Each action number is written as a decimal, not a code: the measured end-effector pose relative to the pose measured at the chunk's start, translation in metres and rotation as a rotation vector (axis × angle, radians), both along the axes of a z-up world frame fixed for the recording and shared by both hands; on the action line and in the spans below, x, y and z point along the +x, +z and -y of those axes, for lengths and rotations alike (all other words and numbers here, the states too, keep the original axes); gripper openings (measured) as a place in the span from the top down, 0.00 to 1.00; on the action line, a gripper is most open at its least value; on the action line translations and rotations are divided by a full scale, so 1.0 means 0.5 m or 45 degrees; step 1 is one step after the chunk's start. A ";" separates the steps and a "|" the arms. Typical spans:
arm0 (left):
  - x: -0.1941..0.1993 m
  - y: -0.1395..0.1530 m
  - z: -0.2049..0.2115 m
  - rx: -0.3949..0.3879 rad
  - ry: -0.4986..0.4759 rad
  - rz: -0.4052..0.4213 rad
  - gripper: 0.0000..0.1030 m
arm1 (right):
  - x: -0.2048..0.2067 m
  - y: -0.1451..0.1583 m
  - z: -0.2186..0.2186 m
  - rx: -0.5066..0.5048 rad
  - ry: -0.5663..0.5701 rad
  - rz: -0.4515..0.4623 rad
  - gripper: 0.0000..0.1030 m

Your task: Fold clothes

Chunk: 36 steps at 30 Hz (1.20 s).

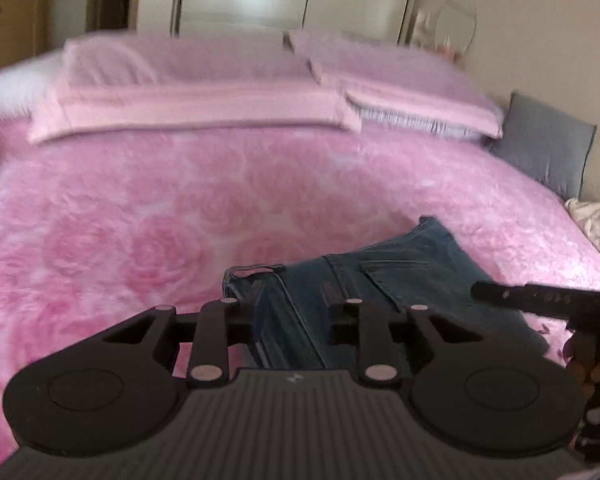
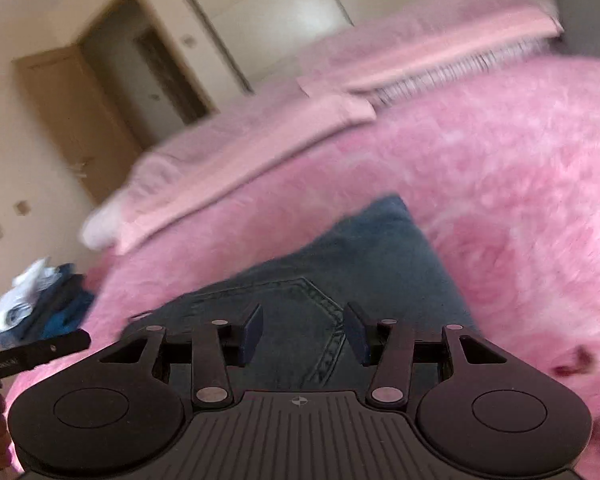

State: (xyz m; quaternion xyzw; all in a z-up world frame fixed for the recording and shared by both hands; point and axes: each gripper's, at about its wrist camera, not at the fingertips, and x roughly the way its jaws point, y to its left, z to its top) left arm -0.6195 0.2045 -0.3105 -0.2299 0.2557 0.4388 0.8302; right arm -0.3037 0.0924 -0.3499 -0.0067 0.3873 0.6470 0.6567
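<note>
left wrist view: your left tongs (image 1: pixel 292 316) stand spread above folded jeans (image 1: pixel 380 276) on the pink bed (image 1: pixel 140 200). your right tongs (image 2: pixel 305 332) are spread too, over the denim.

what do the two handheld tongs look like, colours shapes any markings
Both tongs, left and right, are matte black: a ribbed central plate with a small logo, round discs on either side, and linkage bars with silvery pivot pins. The right one's finger pads look dark blue. No cables or sleeves are visible.
</note>
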 end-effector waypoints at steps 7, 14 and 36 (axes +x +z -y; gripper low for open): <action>0.064 0.026 -0.120 -0.361 -0.137 -0.062 0.79 | 0.018 0.042 -0.057 -0.349 -0.140 -0.026 0.52; 0.188 0.099 -0.235 -0.470 -0.441 -0.222 0.79 | 0.097 0.115 0.013 -0.580 -0.592 -0.184 0.52; 0.527 -0.030 -0.349 -0.678 -0.913 -0.386 0.76 | 0.081 -0.002 0.197 -0.358 -1.482 -0.911 0.53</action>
